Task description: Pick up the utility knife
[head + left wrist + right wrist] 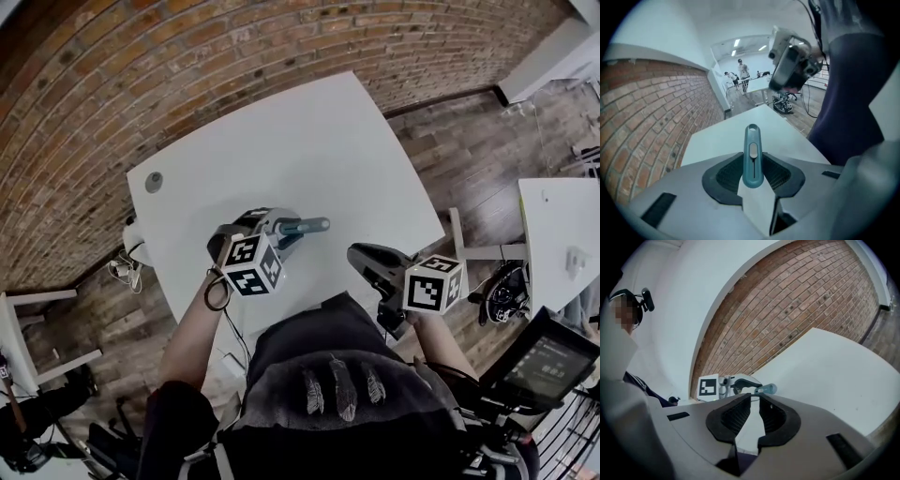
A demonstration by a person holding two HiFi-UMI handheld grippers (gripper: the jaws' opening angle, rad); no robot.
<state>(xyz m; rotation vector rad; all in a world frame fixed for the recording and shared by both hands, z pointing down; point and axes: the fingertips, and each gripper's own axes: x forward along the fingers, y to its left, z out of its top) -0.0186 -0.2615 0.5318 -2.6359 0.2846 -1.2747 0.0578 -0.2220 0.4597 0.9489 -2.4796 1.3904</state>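
Above white table [309, 141]: left gripper [753, 174] pinches utility knife [753, 150]; right gripper [754, 414] barely parted, empty.

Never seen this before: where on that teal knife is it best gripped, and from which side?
Probably as the left gripper grips the knife now: one end of the handle, approached lengthwise, pads on its long straight sides, slider left clear between them.
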